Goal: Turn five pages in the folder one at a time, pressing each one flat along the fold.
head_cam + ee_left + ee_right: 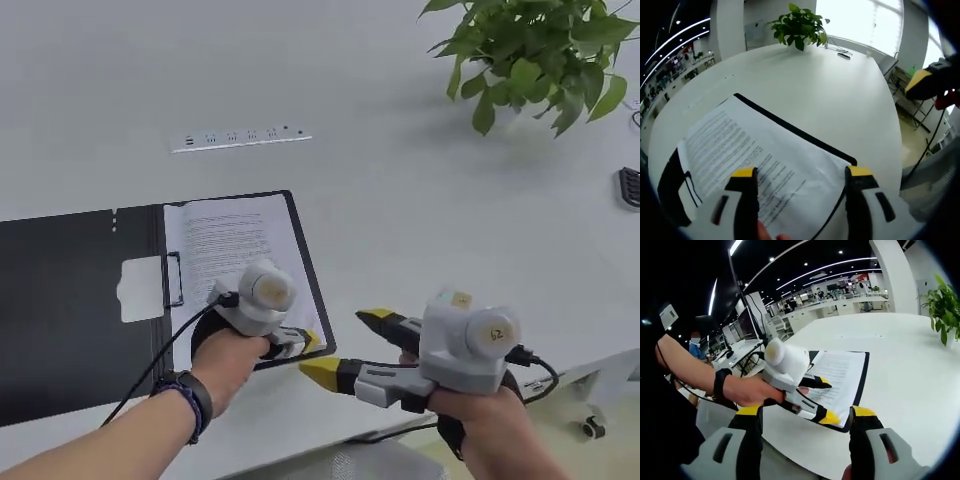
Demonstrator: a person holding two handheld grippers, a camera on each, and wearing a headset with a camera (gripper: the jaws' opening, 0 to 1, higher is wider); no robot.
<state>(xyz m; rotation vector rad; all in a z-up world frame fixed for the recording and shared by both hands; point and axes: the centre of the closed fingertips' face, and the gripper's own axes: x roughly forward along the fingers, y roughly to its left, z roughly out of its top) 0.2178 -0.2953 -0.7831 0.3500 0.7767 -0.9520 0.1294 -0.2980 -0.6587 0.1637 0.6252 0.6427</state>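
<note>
Holding the right gripper (347, 343) nearest the body, over bare white table (420, 200) just off the near right corner of the folder (70, 300), with jaws set wide and nothing between them. Holding the left gripper (305, 342) just to the left, over the near right corner of the printed page (240, 235), with jaws likewise wide apart and gripping nothing. Showing, in the right gripper view, one yellow tip above the paper and the other at the folder's edge; cannot tell whether either touches. Beyond the grippers, finding the black folder open and flat on the table, text page on its right half, bare black cover on its left. Noting a white label (140, 288) on that left cover, just beside the metal clip (176, 280) at the fold. Farther back, well apart from the folder, passing a white power strip (240, 138). Ending at the far right with a leafy green plant (540, 50).
</note>
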